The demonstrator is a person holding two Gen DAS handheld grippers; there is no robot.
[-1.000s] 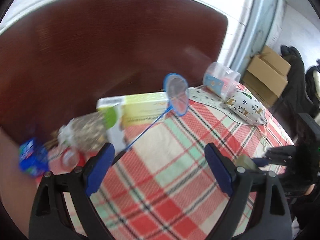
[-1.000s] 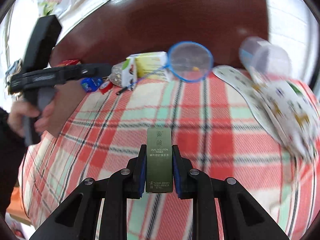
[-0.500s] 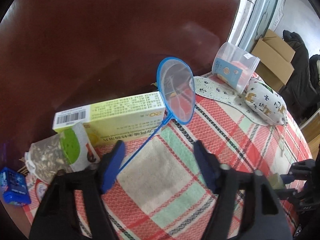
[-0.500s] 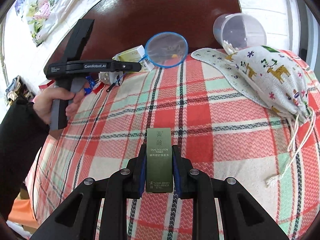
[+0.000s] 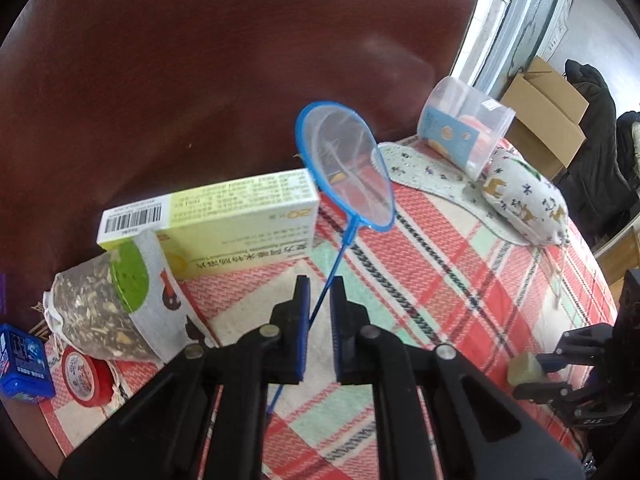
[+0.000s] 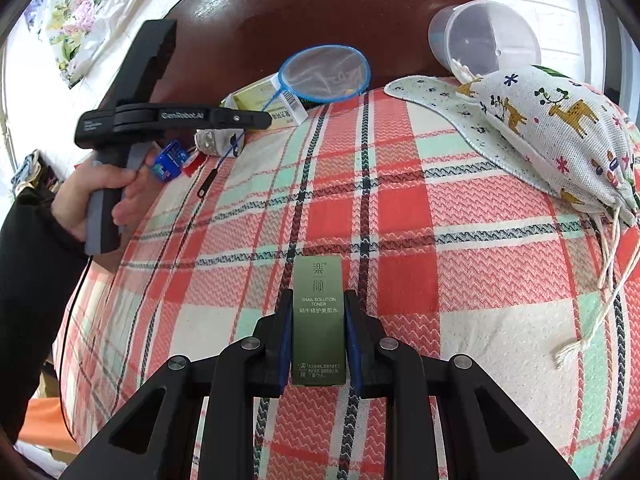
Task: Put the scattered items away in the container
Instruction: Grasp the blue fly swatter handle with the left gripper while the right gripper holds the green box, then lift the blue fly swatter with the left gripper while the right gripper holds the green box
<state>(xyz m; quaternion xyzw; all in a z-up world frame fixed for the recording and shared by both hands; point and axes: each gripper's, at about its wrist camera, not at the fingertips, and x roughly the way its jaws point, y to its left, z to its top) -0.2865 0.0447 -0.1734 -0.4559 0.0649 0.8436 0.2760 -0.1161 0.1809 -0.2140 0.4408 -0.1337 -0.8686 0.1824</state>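
My left gripper (image 5: 320, 292) has its jaws nearly closed around the thin handle of a small blue net (image 5: 346, 168); whether they pinch it I cannot tell. The net leans on a yellow-green box (image 5: 224, 220). The net also shows in the right wrist view (image 6: 324, 74). My right gripper (image 6: 318, 300) is shut on a dark green toner box (image 6: 319, 320) above the plaid cloth. A clear plastic container (image 6: 486, 38) lies on its side at the far right, also seen in the left wrist view (image 5: 464, 132).
A seed bag (image 5: 112, 304), a red-lidded tub (image 5: 86, 372) and a blue pack (image 5: 22, 358) lie at the left. A deer-print pouch (image 6: 560, 124) and a patterned mat (image 6: 432, 96) lie by the container. A dark red headboard (image 5: 200, 60) stands behind.
My left gripper moved in on the net handle and its jaws closed from wide open to nearly shut around it. My right gripper kept hold of the toner box.
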